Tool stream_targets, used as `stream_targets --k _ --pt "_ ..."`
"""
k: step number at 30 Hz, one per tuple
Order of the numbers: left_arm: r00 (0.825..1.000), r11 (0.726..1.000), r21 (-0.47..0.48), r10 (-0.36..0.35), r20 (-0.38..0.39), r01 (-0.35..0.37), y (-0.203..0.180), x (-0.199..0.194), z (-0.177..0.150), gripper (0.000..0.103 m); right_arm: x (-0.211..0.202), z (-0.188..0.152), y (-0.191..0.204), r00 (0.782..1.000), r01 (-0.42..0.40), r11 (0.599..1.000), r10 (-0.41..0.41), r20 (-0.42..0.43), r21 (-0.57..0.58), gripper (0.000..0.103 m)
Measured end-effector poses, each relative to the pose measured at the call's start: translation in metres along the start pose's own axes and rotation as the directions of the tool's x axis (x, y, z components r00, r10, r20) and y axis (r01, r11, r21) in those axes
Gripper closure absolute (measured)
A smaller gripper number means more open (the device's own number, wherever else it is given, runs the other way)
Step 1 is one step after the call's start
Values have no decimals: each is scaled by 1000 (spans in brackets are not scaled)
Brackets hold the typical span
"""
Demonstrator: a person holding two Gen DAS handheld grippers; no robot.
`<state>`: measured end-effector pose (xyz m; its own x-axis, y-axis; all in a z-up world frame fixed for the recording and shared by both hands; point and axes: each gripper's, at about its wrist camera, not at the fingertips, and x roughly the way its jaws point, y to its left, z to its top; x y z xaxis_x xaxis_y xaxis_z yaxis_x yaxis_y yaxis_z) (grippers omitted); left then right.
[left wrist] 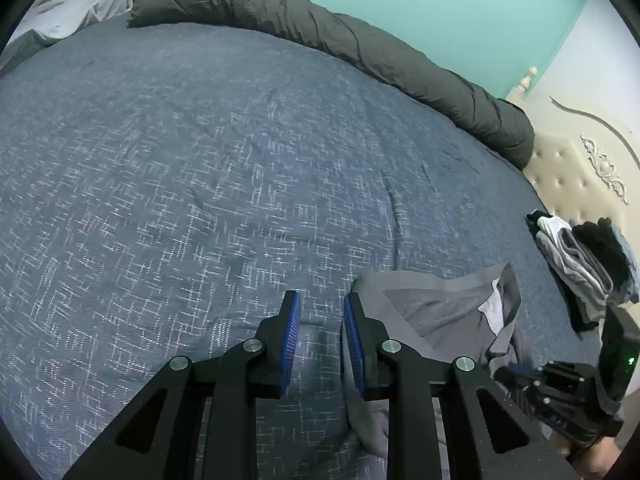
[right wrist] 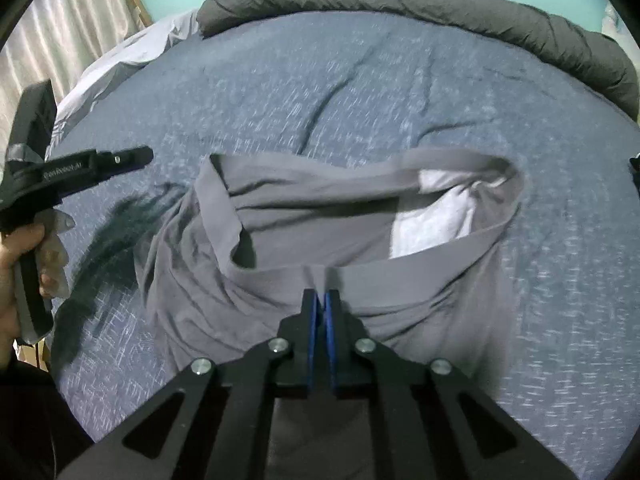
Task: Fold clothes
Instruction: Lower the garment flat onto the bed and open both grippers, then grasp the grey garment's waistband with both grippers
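Grey underwear (right wrist: 320,216) with a wide waistband and a white inner patch lies crumpled on the blue bedspread (right wrist: 400,80). My right gripper (right wrist: 322,294) is shut on the near waistband edge of the underwear. My left gripper (left wrist: 322,300) is open and empty, hovering over the bedspread (left wrist: 200,160) just left of the underwear (left wrist: 440,312). The left gripper also shows in the right wrist view (right wrist: 136,156), off the garment's left side. The right gripper shows in the left wrist view (left wrist: 516,374) at the garment's lower right.
A pile of folded clothes (left wrist: 580,264) in grey, white and black lies by the cream tufted headboard (left wrist: 580,168). A rolled dark grey duvet (left wrist: 320,32) runs along the far edge of the bed by the teal wall. Curtains (right wrist: 60,40) hang at left.
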<state>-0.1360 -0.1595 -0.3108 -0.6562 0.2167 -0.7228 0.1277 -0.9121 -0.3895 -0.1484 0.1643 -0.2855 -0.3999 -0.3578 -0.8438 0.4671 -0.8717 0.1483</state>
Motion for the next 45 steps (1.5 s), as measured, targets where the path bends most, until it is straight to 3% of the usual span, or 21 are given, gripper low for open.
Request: stream_targets --k 8,18,22,34,42,45 --pt "1000 1000 0 -17 -11 17 -3 3 -1 79 -40 0 -31 997 28 999 -31 77 39 99" --pt "996 997 19 -70 -51 71 -24 17 -4 73 -79 -8 -114 984 127 980 -143 107 151 100" --pt "989 991 16 -131 -74 133 -40 26 -4 70 -82 -10 -142 980 150 969 -172 101 194 100" --pt "968 977 52 -197 -155 207 -87 68 -6 65 -79 -22 -196 982 123 941 -162 100 315 100" --pt "962 977 78 -180 -203 199 -107 103 -6 65 -75 -23 -209 984 102 937 -144 101 335 100" --pt "956 975 66 -193 -219 212 -110 111 -8 65 -76 -25 -215 980 131 930 -175 100 344 100"
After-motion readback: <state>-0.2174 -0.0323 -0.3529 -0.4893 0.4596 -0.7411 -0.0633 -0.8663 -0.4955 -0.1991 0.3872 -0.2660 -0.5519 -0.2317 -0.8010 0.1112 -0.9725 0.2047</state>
